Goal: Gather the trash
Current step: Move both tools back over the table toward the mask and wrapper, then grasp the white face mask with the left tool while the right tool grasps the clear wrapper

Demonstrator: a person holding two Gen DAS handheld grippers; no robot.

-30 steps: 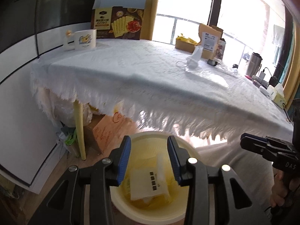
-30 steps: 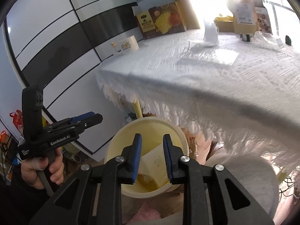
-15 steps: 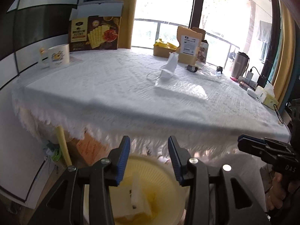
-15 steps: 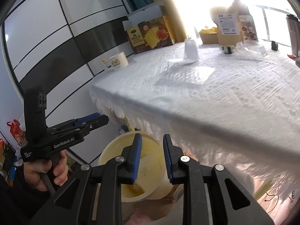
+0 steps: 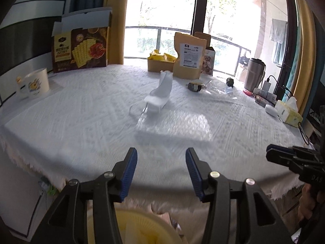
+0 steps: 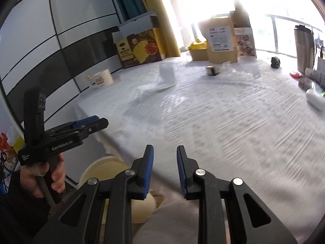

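A: Trash to grab?

B: White face mask (image 5: 160, 93). Crumpled, half standing up, out in the middle of the white tablecloth (image 5: 81, 122). Thin ear loop (image 5: 133, 109) lying flat on the near side.

A: Heavy?

B: Probably not. Looks light, soft and floppy. Likely to fold and sag when lifted. Nothing to break.

A: Where to pinch?

B: Best on the thick folded part that sticks up. Maybe the loop, but thin and easy to miss.

A: Any other trash?

B: Small dark-and-yellow wrapped thing (image 5: 196, 86) and crinkly clear plastic (image 5: 219, 88), just behind the mask to the right. Plastic likely slippery and very light. Too blurry to say more.

A: Left gripper (image 5: 160, 172)?

B: Spread wide, nothing between the blue pads (image 5: 130, 172). Hovering over the near table edge, well short of the mask.

A: Right gripper (image 6: 165, 170)?

B: Parted a little, not as wide, holding nothing. Also at the near edge.

A: Place for the trash?

B: Yellow bin (image 6: 105, 168) on the floor, below the table edge and under both grippers.

A: Things to leave alone?

B: Mug (image 5: 37, 83) and cracker box (image 5: 81, 50) at the far left. Brown pouch (image 5: 190, 56) at the back. Steel tumbler (image 5: 255, 74) and tissue pack (image 5: 288, 111) on the right.
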